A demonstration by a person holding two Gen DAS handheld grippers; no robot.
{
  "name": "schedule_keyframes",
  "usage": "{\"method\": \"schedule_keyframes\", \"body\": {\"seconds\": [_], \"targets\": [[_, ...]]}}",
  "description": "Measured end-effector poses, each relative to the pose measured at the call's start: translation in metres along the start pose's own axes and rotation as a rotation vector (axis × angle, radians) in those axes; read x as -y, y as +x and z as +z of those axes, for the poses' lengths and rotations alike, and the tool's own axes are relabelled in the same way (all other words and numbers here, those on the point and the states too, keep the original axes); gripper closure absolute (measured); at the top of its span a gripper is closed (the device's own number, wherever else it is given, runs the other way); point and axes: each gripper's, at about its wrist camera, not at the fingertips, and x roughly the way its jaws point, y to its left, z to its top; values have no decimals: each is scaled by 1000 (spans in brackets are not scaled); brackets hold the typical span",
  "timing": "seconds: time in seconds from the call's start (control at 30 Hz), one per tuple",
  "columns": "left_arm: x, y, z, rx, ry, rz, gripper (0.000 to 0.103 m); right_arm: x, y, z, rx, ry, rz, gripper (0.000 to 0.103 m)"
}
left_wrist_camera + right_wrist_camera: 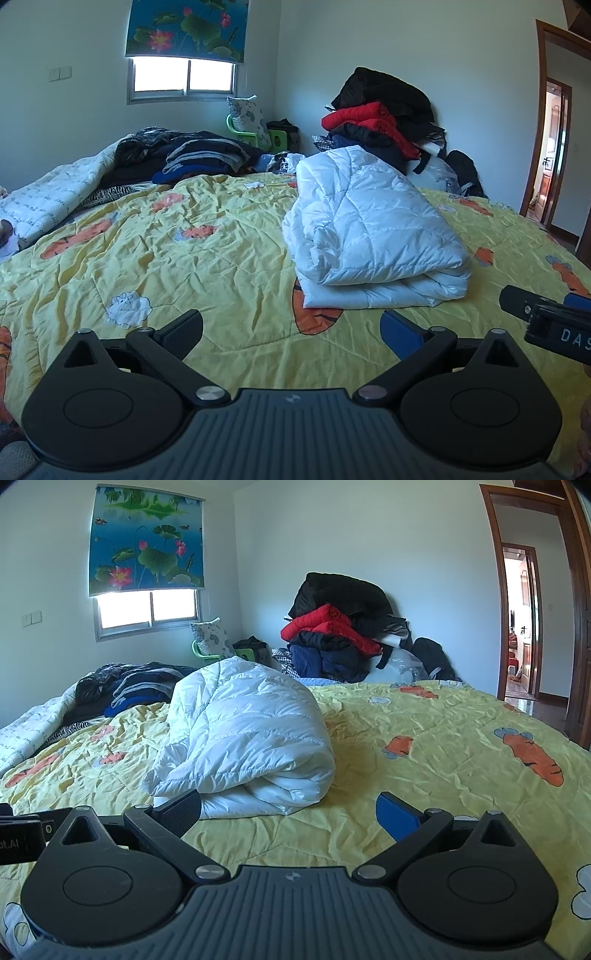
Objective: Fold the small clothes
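Note:
A white quilted puffer jacket (373, 232) lies folded into a thick bundle on the yellow carrot-print bedspread (207, 251). My left gripper (291, 332) hovers open over the spread, just short of the jacket's near edge, with nothing between its fingers. In the right wrist view the same jacket (251, 738) sits ahead and to the left. My right gripper (288, 814) is open and holds nothing; its left finger (181, 812) is close to the bundle's front fold. The right gripper's side (546, 317) shows at the left view's right edge.
A heap of dark and red coats (384, 122) leans against the far wall. Folded dark clothes (199, 155) and a white printed quilt (48, 199) lie at the back left. A green chair with a pillow (251, 122) stands under the window. An open doorway (524, 627) is at the right.

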Motion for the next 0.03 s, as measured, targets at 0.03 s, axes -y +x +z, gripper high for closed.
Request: {"method": "schedule_keyframes", "body": {"seconds": [0.03], "targets": [[-1,1,0,-2,-2,2,0,0,0,0,-2,1,-1,1]]}}
